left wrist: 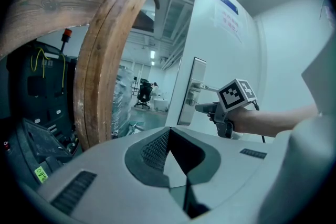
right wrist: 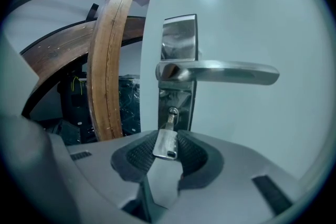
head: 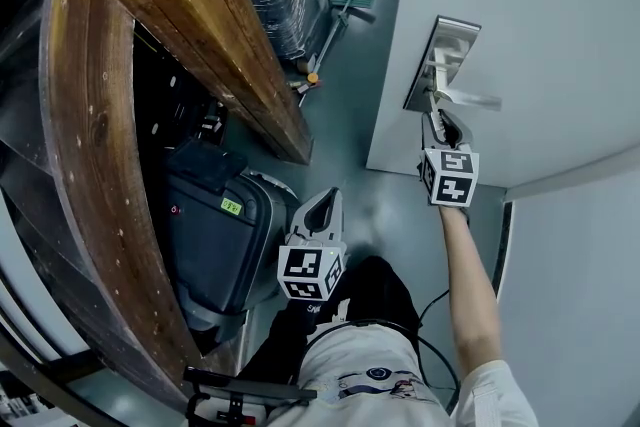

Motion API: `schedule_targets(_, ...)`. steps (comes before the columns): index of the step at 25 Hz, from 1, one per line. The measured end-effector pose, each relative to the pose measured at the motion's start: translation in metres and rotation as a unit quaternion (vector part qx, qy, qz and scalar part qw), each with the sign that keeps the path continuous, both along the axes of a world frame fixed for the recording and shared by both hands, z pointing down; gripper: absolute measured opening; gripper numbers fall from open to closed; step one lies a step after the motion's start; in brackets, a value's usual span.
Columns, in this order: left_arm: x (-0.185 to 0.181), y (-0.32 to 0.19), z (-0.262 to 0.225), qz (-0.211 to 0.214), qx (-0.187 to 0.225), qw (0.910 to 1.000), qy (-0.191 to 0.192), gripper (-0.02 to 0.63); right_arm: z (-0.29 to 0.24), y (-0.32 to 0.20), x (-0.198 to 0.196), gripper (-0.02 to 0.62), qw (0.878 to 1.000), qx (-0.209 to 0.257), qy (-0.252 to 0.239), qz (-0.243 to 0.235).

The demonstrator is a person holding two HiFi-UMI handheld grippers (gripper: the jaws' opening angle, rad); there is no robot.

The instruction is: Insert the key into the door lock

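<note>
Right gripper clamped on key, tip at lock; blade best kept level, pushed straight in, no twisting. Left gripper closed, empty, idle.

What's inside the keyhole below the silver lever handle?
The blade tip of a flat silver key, its head gripped by the right gripper. Blade depth is hidden inside the steel lock plate.

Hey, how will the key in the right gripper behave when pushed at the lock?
The key looks thin, flat metal: probably stiff and light. Pinched only at its head by the right gripper, it may pivot or slip if pushed off-line.
</note>
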State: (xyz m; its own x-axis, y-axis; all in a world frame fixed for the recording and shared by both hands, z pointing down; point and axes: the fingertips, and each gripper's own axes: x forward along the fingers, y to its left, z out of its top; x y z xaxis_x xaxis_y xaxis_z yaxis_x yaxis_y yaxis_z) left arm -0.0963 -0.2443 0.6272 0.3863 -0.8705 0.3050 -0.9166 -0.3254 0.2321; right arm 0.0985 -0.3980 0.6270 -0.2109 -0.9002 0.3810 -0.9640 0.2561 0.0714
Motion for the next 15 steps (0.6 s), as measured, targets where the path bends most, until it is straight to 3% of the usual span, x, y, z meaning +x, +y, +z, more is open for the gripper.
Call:
schedule_targets(6, -0.001, -0.001, 0.000, -0.002, 0.000, 1.0000, -0.003, 0.002, 0.000, -0.006, 0.001, 0.118, 1.000, -0.012, 0.004, 0.009)
schedule_targets(12, -0.001, -0.002, -0.001, -0.003, -0.003, 1.0000, 0.000, 0.002, -0.005, -0.017, -0.005, 0.118, 0.995, -0.013, -0.011, 0.100)
schedule_targets(15, -0.005, -0.002, -0.001, -0.008, -0.004, 1.0000, -0.003, 0.002, -0.006, -0.030, -0.004, 0.118, 0.992, -0.004, -0.023, 0.124)
